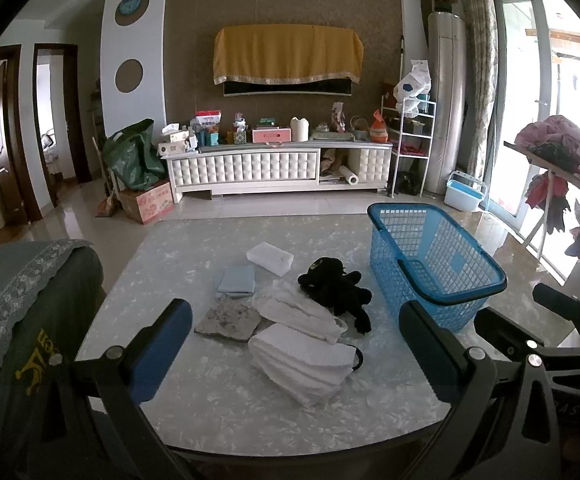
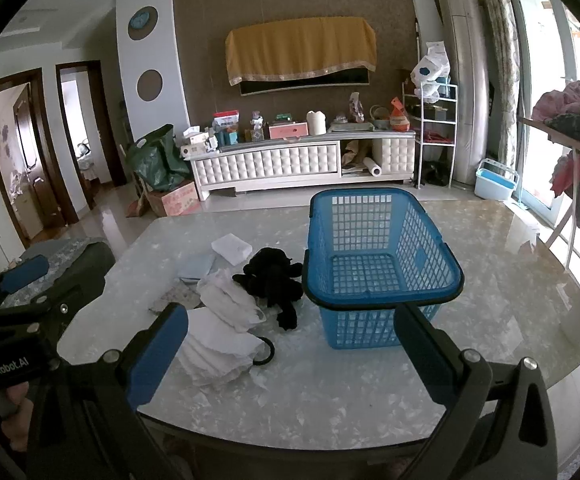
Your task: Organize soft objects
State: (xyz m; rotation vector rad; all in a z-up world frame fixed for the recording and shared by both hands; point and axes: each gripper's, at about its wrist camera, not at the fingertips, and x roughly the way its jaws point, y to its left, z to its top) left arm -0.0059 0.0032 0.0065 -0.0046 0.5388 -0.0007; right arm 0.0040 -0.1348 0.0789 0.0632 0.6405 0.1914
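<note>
On the marble table lie a near stack of white cloth pads, a second white stack behind it, a black plush toy, a folded light-blue cloth, a white sponge block and a grey stone-like slab. An empty blue plastic basket stands at their right. My left gripper hangs open above the near white stack. My right gripper is open in front of the basket, with the plush toy and white stacks at its left.
A chair draped with a grey-green cloth stands at the table's left edge. A clothes rack with garments is at the right by the window. A white TV cabinet fills the back wall across open floor.
</note>
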